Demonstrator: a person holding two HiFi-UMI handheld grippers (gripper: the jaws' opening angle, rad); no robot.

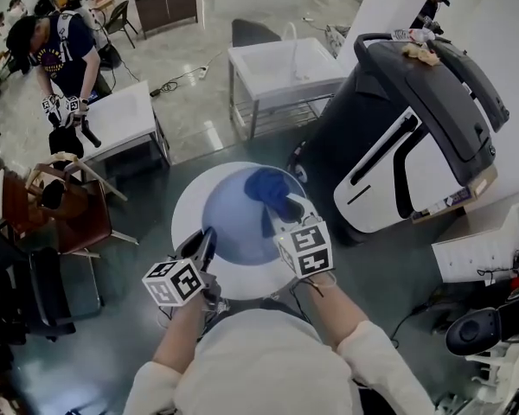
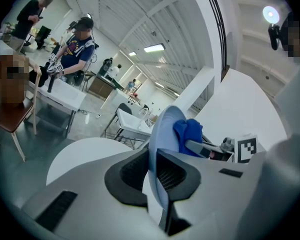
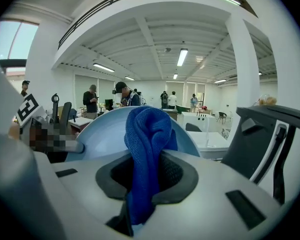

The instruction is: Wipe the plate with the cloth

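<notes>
Both forearms (image 1: 344, 316), in pale sleeves, reach forward from the body side by side, each gripper pointing away and a little downward over the round white table (image 1: 187, 199). The left gripper (image 1: 204, 242) is clamped on the near rim of the pale blue round plate (image 1: 232, 225), holding it out above the table. The right gripper (image 1: 281, 216) is closed on the dark blue knitted cloth (image 1: 268, 187), whose bunched end lies against the plate's far right part.

The head view shows the plate as a full disc. The left gripper view shows it edge-on, a thin rim pinched between the black pads, with the cloth against its right face. The right gripper view alone shows the ribbed weave of the cloth, a strip of it hanging down through the closed jaws and its lump pressed to the plate's hollow face. Only the head view takes in the large black and white machine (image 1: 415, 145) just right of the table and a person in a dark shirt (image 1: 59, 48) at a white table far off to the left
</notes>
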